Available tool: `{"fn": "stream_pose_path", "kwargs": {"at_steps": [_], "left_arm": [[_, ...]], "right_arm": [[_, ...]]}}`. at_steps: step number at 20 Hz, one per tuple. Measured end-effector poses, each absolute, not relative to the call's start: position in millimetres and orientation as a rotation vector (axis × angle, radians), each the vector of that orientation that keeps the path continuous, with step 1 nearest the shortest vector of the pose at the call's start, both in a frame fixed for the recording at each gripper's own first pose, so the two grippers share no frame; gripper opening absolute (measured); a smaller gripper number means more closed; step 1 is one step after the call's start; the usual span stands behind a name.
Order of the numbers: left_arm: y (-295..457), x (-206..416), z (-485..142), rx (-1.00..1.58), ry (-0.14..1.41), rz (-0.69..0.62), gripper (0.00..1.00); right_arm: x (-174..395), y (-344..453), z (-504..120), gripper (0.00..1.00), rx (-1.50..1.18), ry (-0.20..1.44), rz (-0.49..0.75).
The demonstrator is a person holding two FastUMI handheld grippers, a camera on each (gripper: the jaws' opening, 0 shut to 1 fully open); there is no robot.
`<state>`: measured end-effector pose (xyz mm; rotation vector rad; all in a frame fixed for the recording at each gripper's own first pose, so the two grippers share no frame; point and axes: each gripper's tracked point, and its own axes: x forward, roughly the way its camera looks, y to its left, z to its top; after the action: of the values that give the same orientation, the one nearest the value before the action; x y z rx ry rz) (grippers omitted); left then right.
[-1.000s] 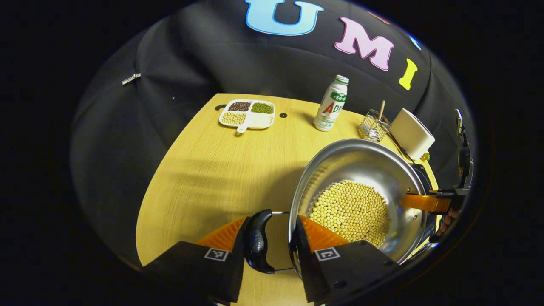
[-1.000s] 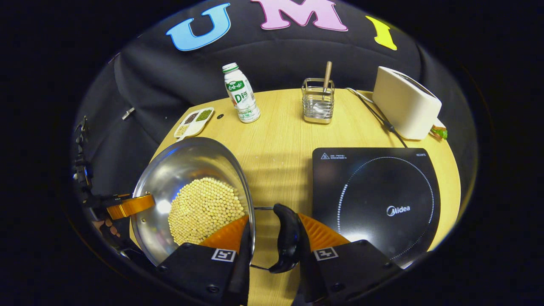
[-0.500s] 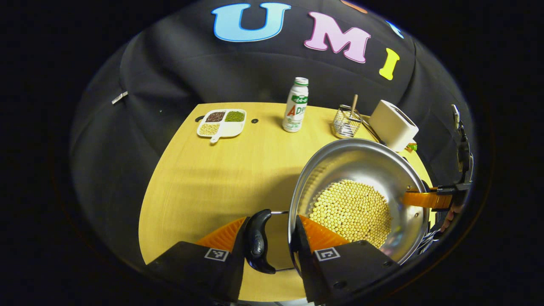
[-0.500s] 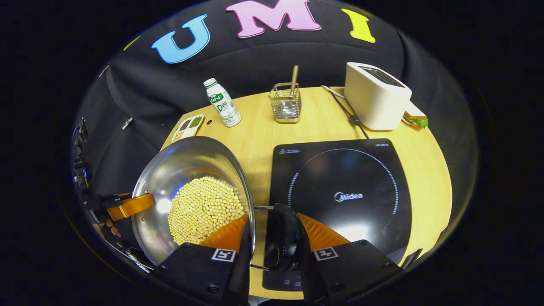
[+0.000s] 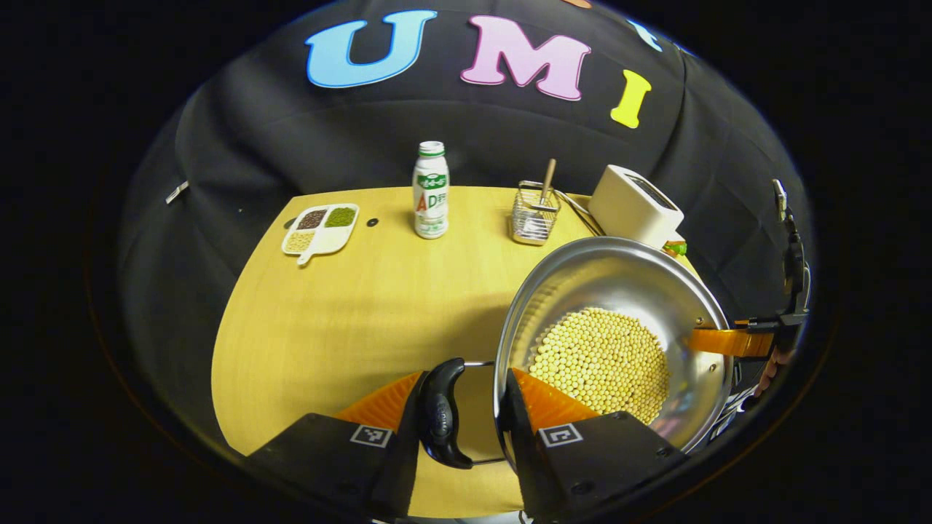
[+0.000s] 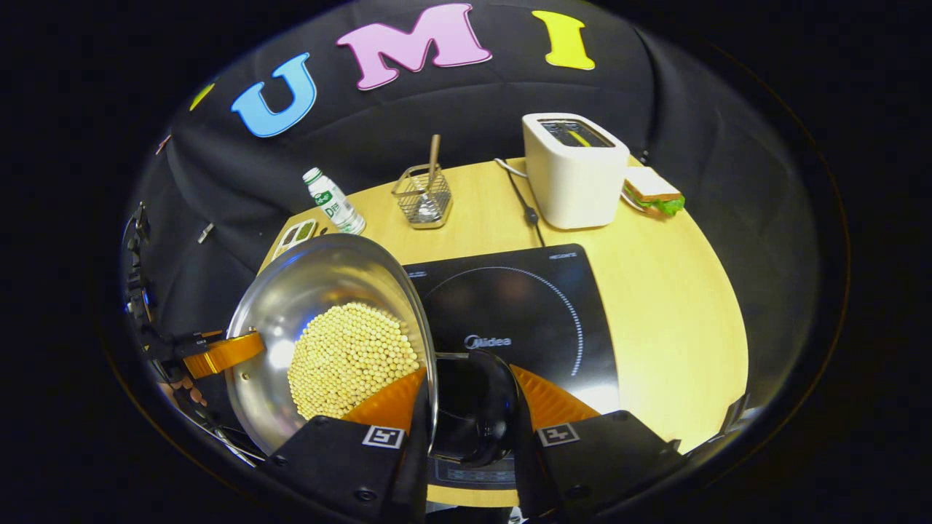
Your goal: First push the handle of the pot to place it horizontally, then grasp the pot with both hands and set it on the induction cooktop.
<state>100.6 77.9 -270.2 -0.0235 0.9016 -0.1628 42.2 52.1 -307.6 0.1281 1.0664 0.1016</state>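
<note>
Two grippers carry the pot (image 5: pixel 611 342) by its side handles, so the pushing and grasping look done; only setting it down remains. The left gripper (image 5: pixel 466 411) is clenched on the left handle (image 5: pixel 439 415), the right gripper (image 6: pixel 466 407) likewise on the right handle (image 6: pixel 484 407). The pot, full of soybeans (image 6: pixel 349 356), hangs at the induction cooktop's (image 6: pixel 524 313) left edge, not yet centred. A second ago the cooktop lay well to its right; the pot has travelled rightward.
</note>
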Motion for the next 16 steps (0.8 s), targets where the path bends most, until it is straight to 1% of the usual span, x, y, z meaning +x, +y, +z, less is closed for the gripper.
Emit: {"fn": "stream_pose_path", "kwargs": {"at_steps": [9, 16], "left_arm": [[7.6, 122.4, -282.5, -0.018, 0.908, -0.175, 0.58], [-22.0, 135.0, -297.5, -0.017, 0.918, -0.158, 0.58]], "right_arm": [[66.5, -17.1, -315.0, 0.51, 0.137, 1.069, 0.096], [83.2, -46.6, -332.0, 0.51, 0.146, 1.081, 0.105]]}}
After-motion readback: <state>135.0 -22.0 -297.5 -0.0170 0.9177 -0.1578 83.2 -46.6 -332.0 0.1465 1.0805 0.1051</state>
